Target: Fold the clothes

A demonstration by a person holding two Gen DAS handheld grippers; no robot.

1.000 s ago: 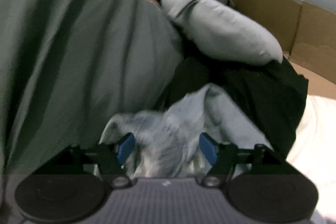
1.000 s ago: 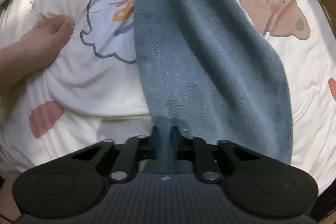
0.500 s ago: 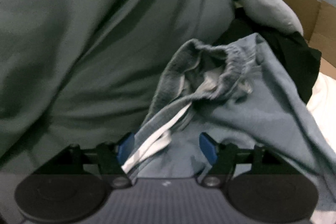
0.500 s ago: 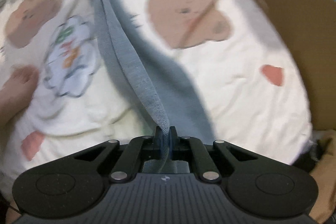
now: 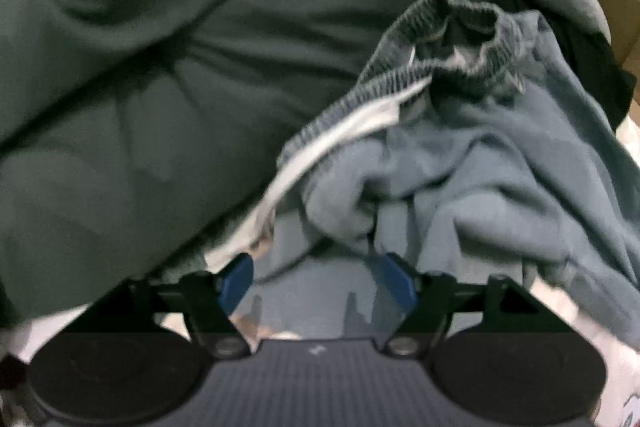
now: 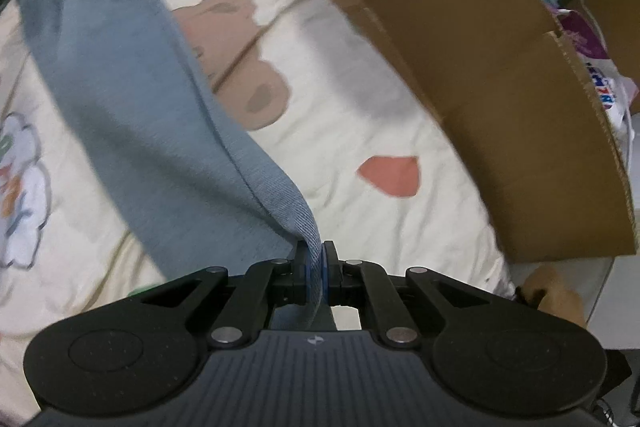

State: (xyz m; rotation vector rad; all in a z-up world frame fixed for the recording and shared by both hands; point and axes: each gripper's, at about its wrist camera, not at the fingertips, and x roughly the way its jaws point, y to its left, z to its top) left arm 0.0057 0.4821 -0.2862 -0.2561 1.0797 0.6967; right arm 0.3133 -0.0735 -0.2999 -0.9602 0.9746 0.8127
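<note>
Right gripper [image 6: 315,269] pinches a hem of the blue-grey sweatpants [image 6: 132,95], lifted, trailing ahead-left. Left gripper [image 5: 316,277] spread before their bunched waistband [image 5: 448,39]. Garment unfolded; folding remains.

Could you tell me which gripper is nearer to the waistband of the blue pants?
Left. The left gripper is open just short of the bunched waistband, its drawstring trailing toward one finger. The right gripper is clamped on another end of the pants.

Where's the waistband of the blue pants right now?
In the left wrist view the ribbed waistband sits upper right, bunched against the dark green fabric, ahead of the open left gripper.
</note>
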